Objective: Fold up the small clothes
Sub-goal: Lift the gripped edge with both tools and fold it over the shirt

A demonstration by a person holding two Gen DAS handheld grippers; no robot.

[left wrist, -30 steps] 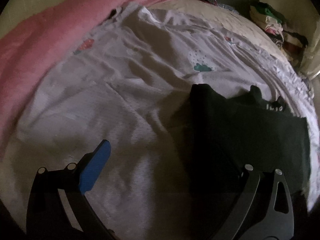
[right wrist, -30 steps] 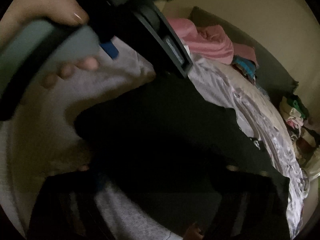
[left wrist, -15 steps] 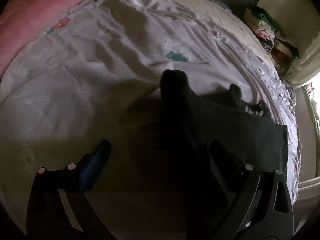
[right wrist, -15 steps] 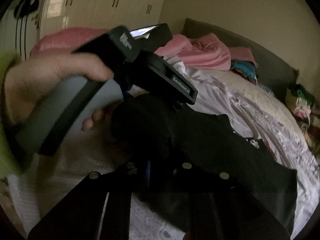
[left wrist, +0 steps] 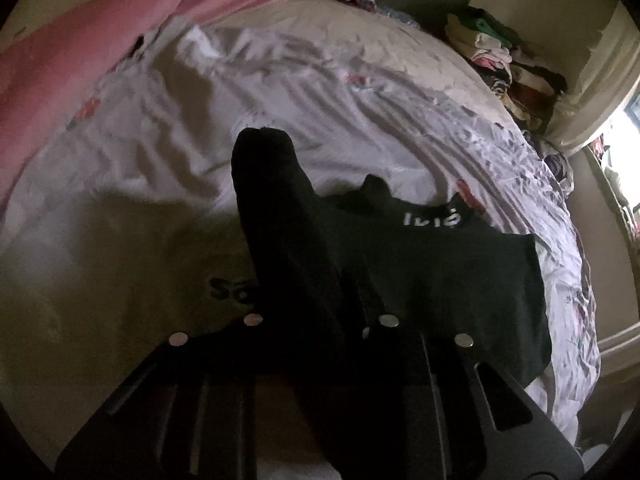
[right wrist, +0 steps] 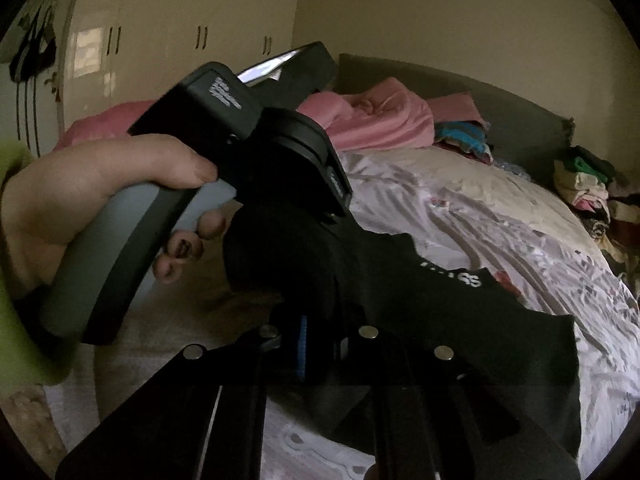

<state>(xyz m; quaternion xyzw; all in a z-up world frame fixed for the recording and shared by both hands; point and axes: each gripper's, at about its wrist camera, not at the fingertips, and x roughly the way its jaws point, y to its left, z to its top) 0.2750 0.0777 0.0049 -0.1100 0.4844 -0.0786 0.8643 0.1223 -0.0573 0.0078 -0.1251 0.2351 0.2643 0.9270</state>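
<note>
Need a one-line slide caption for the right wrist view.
Right gripper shut on a black garment lifted off the bedsheet, the left gripper beside it.

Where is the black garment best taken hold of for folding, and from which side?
Grip the black garment at its raised near edge, coming from the near side. That edge stands off the sheet, so jaws can close around it; the far part with white lettering lies flat.

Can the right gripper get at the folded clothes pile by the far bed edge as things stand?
Probably not yet. The right gripper is shut on the black garment, so it has no free jaws, and the folded clothes pile sits well across the bed. Nothing blocks the path otherwise.
</note>
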